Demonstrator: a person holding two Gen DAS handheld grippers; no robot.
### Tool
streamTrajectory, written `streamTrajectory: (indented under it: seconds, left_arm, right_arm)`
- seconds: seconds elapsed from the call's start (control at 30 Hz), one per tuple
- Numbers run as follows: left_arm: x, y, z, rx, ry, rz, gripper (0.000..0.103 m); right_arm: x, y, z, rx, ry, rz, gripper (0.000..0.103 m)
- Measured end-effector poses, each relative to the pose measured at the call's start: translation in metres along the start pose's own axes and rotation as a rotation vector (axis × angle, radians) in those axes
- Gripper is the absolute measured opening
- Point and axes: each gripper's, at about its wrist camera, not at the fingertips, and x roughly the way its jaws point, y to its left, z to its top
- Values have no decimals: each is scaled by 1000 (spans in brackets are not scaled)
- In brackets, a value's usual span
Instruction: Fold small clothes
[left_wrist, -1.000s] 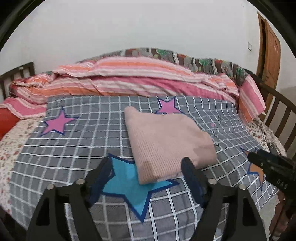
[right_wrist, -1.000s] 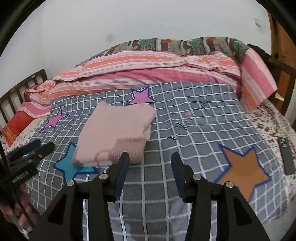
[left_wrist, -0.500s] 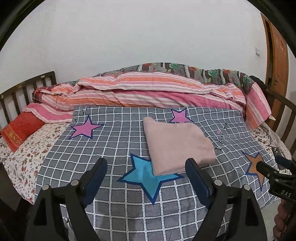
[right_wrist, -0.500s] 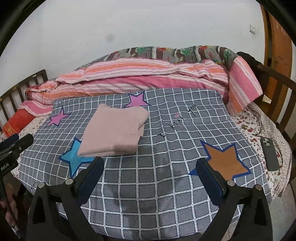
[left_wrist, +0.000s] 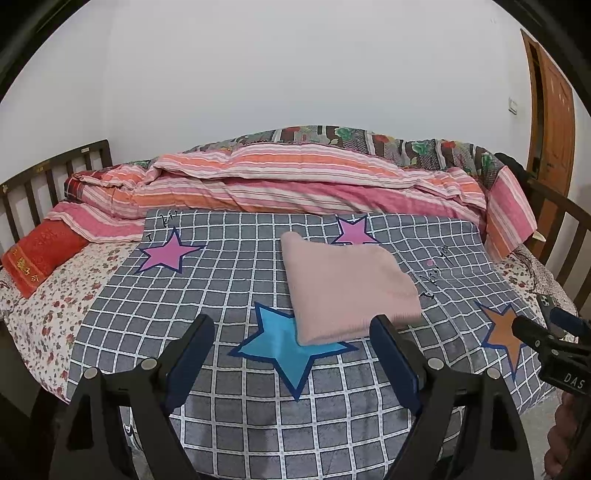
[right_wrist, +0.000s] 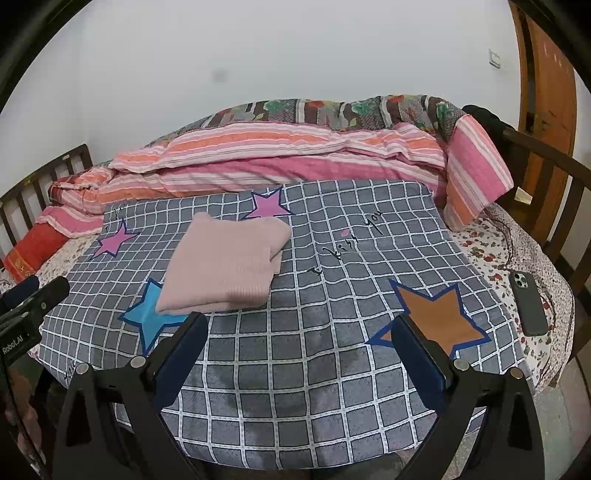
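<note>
The folded pink sweater (left_wrist: 347, 291) lies on the grey checked blanket (left_wrist: 229, 280), overlapping the blue star (left_wrist: 291, 343). Left tool (left_wrist: 291, 345) and right tool (right_wrist: 297, 341) hang nearer than that star, both released and empty; the right's jaws have just been opening.

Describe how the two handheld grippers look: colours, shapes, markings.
Both are black, with angular frames and silver screws at the joints. The left gripper and right gripper have flat dark-blue pads. White lettering marks their bodies: "Robot.AI" on the left, "DAS" on the right.
</note>
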Motion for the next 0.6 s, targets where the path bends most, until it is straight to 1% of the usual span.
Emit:
streamTrajectory:
  seconds: [0.6]
  left_arm:
    - [-3, -2, -3, 8, -2, -2, 85]
  right_arm:
    - [-3, -3, 0, 11, -6, 0, 98]
